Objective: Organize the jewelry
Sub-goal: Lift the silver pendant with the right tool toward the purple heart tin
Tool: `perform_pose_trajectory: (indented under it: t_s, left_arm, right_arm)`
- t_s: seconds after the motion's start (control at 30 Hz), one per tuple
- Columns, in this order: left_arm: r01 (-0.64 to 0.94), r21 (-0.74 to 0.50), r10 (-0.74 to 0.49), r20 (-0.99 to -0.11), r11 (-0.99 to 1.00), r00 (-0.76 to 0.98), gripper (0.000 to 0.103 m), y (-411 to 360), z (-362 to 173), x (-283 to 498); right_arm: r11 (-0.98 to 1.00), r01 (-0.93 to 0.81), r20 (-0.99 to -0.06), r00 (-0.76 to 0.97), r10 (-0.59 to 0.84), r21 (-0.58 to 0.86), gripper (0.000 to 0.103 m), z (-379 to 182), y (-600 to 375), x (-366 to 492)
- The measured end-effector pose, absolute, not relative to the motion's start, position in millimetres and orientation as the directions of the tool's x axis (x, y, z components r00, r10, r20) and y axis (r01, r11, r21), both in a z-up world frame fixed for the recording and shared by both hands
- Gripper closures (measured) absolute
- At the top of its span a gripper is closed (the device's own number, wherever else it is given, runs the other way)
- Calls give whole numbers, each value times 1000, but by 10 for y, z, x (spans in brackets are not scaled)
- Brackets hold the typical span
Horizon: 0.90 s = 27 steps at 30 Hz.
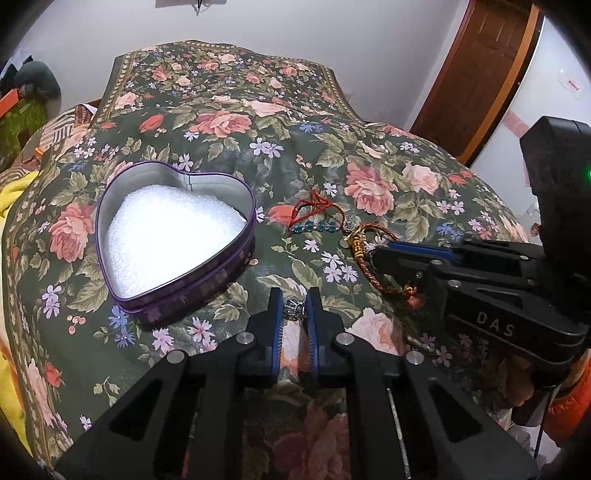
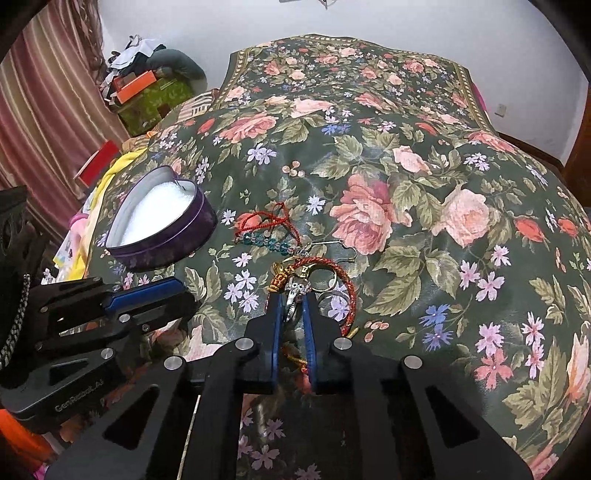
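Black tongs fill the near edge of both wrist views. From the left wrist, the left tongs (image 1: 294, 308) are pressed together on a small silver ring (image 1: 293, 309), which sits between the blue pads right at their tips, just above the flowered bedspread (image 1: 229, 155). From the right wrist, the right tongs (image 2: 293, 301) are likewise pinching a small silver charm (image 2: 295, 291) at the near end of a tangle of jewelry; the charm runs down between the two pads.

Just beyond the right tongs lies a red and gold braided cord bracelet (image 2: 334, 273), looped around a gold ring or clasp and touching the pinched piece. A little farther off, a string of teal beads (image 2: 267, 242) lies across the cloth, with a thin red cord (image 2: 271, 219) bunched behind it. A bent silver wire hook (image 2: 332, 245) lies beside the beads.

Left of the jewelry, and close beside the left tongs, stands an open heart-shaped purple tin (image 1: 177, 243) lined with white foam; nothing rests on the foam. It is apart from the bracelets.

Farther back, the bedspread runs up to a white wall (image 2: 240, 26).
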<state>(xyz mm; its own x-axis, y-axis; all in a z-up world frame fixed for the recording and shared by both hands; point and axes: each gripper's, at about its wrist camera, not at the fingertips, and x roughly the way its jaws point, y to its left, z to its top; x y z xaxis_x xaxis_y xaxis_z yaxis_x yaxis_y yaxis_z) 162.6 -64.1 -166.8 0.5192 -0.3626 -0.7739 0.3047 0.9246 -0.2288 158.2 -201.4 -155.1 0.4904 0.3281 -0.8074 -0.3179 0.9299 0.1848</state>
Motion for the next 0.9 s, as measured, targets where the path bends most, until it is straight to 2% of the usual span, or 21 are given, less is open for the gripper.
perform_pose_trajectory:
  t_s: [0.3,0.57,0.9]
  left_arm:
    - [294,-234,-363,-761,927,538,92,-592,-1583,1578]
    - [287,-226,-354,-748,931,561,92,-528,-1501,1520]
    - [288,-246,-372,-735,926,567,92,-463,-1474,1509]
  right_arm:
    - [931,-330,-796,515,319,159,98,-1513,-1992,1535]
    - [935,-311,-832,462,306,171,98,-1576,-1985,1598]
    - [939,-326,-863,437,253,111,94,-1614,-1906,1680]
